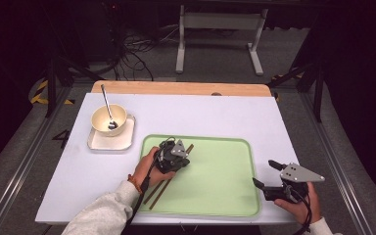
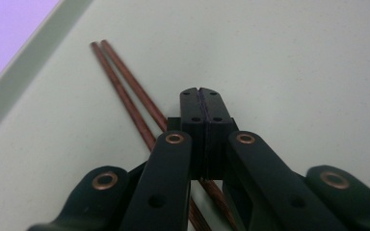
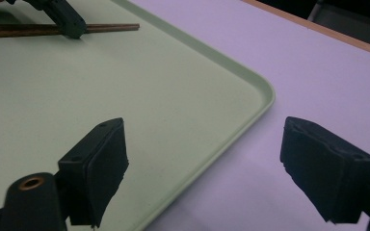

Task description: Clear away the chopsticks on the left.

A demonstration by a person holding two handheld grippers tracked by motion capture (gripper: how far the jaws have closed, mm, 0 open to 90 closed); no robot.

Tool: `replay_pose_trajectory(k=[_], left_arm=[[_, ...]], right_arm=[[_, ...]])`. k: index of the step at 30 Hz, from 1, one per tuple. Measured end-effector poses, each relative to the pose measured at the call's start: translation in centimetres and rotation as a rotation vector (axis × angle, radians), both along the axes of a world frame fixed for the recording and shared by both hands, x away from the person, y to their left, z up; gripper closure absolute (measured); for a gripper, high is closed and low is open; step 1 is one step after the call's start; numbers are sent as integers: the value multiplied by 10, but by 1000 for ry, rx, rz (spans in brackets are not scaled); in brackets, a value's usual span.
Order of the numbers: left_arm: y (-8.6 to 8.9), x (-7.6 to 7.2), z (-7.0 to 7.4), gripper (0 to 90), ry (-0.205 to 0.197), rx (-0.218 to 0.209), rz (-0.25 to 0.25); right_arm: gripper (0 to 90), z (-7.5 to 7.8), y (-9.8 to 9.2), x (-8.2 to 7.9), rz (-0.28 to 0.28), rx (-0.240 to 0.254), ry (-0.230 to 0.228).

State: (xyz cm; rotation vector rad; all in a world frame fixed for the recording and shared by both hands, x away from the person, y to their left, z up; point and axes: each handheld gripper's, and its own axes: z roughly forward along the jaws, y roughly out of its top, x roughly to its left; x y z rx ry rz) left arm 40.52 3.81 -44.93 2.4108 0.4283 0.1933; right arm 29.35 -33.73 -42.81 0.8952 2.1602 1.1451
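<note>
Two brown chopsticks [image 1: 159, 192] lie side by side on the left part of a pale green tray [image 1: 215, 181]. My left gripper [image 1: 170, 166] points down at their middle. In the left gripper view its jaws [image 2: 200, 98] are pressed flat together with nothing between them, and the chopsticks [image 2: 125, 91] run underneath. My right gripper [image 1: 265, 173] hovers at the tray's near right corner. In the right gripper view it [image 3: 207, 159] stands wide open and empty over the tray's rim [image 3: 250, 113]. The chopsticks [image 3: 111, 28] and the left gripper's tip [image 3: 72, 26] show far off.
A cream bowl [image 1: 108, 119] with a metal spoon [image 1: 106, 103] in it stands on a small white square plate [image 1: 111, 141] at the table's far left. The white table top [image 1: 210, 115] ends in a wooden strip [image 1: 176, 88] at the back.
</note>
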Motion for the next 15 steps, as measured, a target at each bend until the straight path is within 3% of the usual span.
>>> replay_pose_trajectory(k=[4,15], left_arm=[[4,2,1,900,-11,9,14],[28,10,1,900,12,7,67]], right_arm=[[170,0,2,-1,9,-3,-3],[169,1,2,-4,17,-8,-6]])
